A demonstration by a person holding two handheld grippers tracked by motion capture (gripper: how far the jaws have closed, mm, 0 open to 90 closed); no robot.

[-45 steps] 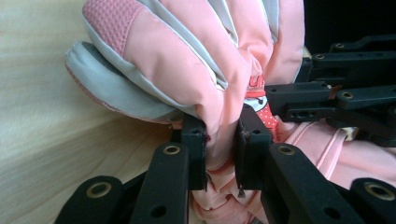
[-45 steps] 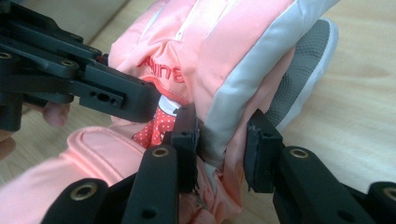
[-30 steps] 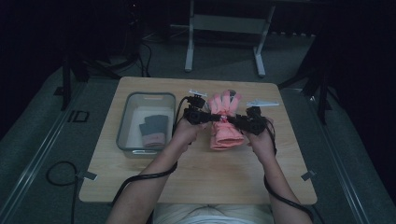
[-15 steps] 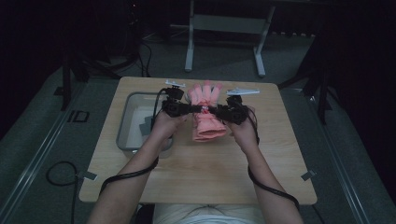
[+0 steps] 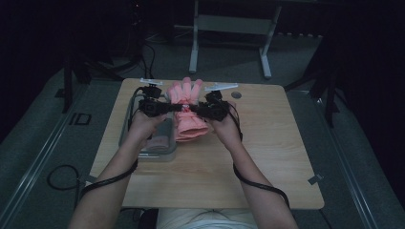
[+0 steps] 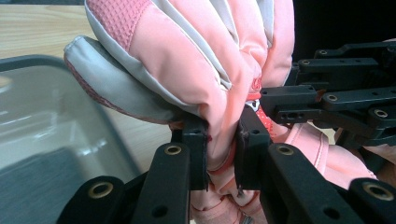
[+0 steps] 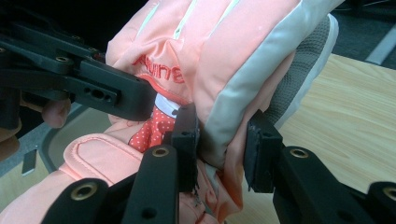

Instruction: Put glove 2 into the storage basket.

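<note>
Pink glove (image 6: 187,60): smooth padded cloth with a faint sheen, grey leather-like matt strips, a rough knitted pink patch, embroidered lettering. Left gripper (image 6: 222,154) and right gripper (image 7: 219,149): matt black hard plastic, brass-coloured metal rivets. Bin (image 6: 42,121): clear glossy plastic. Table (image 5: 267,138): pale wood-grain top, smooth, matt.

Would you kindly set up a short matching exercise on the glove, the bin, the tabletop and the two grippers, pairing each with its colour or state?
Things:
1. pink glove
2. clear bin
3. table
4. left gripper
5. right gripper

Descriptions:
A. light wood surface
B. see-through, on the table's left side
C. held up between both grippers
D. shut on the glove's left edge
E. shut on the glove's grey-trimmed right edge

Pairs: 1-C, 2-B, 3-A, 4-D, 5-E
</note>
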